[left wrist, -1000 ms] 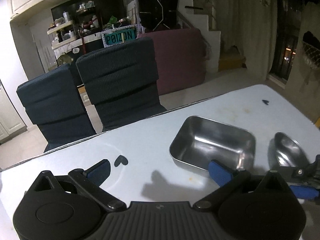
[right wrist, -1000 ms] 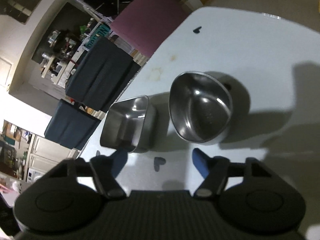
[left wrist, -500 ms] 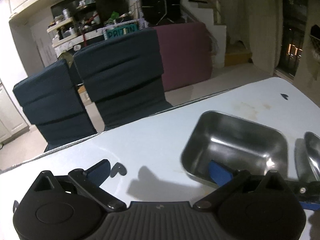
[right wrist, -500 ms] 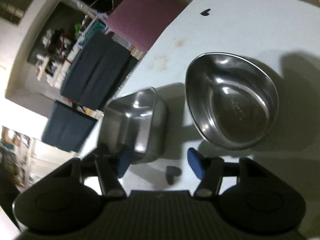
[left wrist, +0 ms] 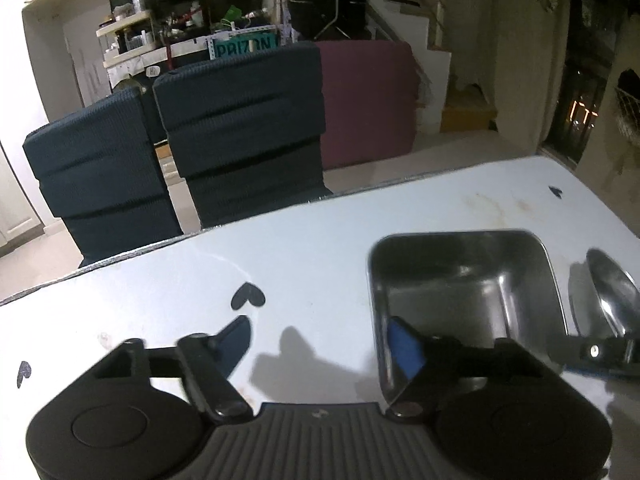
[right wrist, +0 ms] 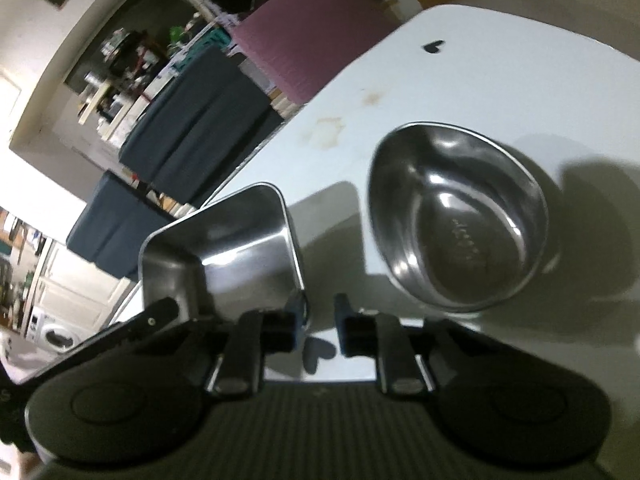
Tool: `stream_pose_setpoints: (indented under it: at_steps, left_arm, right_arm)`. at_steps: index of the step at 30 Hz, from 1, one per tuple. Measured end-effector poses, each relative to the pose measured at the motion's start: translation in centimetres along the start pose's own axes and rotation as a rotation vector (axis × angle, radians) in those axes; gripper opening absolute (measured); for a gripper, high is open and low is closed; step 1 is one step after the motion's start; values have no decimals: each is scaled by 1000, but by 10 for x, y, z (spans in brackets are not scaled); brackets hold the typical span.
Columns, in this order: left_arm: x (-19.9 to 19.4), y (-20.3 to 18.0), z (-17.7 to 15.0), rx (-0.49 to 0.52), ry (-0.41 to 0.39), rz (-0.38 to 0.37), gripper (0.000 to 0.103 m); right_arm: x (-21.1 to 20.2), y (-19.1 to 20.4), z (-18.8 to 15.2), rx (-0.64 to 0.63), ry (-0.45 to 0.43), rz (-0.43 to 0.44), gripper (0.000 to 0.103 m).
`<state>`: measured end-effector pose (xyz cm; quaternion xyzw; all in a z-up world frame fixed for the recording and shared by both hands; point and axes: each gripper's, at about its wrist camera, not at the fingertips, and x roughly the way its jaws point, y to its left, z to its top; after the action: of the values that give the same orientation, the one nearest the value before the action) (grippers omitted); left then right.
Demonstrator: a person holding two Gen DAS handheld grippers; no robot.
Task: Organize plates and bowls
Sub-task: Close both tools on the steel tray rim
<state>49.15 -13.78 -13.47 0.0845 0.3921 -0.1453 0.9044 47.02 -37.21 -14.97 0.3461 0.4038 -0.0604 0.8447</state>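
Showing the whole oval steel bowl [right wrist: 460, 228], the right wrist view beats the left, which catches only its edge [left wrist: 612, 292]. Beside it on the pale worktop [left wrist: 320, 240] sits a rectangular, round-cornered steel tray [left wrist: 464, 280]. The left gripper [left wrist: 320, 340] has its jaws spread wide, one finger inside the tray. The right gripper [right wrist: 318, 320] has its jaws narrowed but gapped, holding nothing.

Black tongs [left wrist: 320, 344], blue fingertips [left wrist: 404, 346]

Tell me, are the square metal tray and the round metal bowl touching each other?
Apart. The right wrist view shows bare white table between the square tray and the round bowl.
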Motion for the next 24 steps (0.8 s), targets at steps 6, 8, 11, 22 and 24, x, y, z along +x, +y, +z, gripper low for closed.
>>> stream_pose_setpoints:
  at_steps: [6, 8, 11, 22, 24]
  left_arm:
    - [-2, 3, -3, -27, 3, -56, 46]
    - [-1, 2, -3, -40, 9, -76, 38]
    - [1, 2, -3, -69, 19, -115, 21]
    - [-13, -7, -12, -90, 9, -143, 4]
    - [-21, -9, -13, -93, -1, -138, 4]
  right_arm:
    - [1, 10, 0, -70, 4, 7, 10]
    - [0, 9, 0, -73, 8, 13, 8]
    - [1, 10, 1, -91, 8, 9, 7]
    - [3, 12, 4, -136, 7, 1, 5]
    - [2, 14, 4, -143, 7, 5, 5]
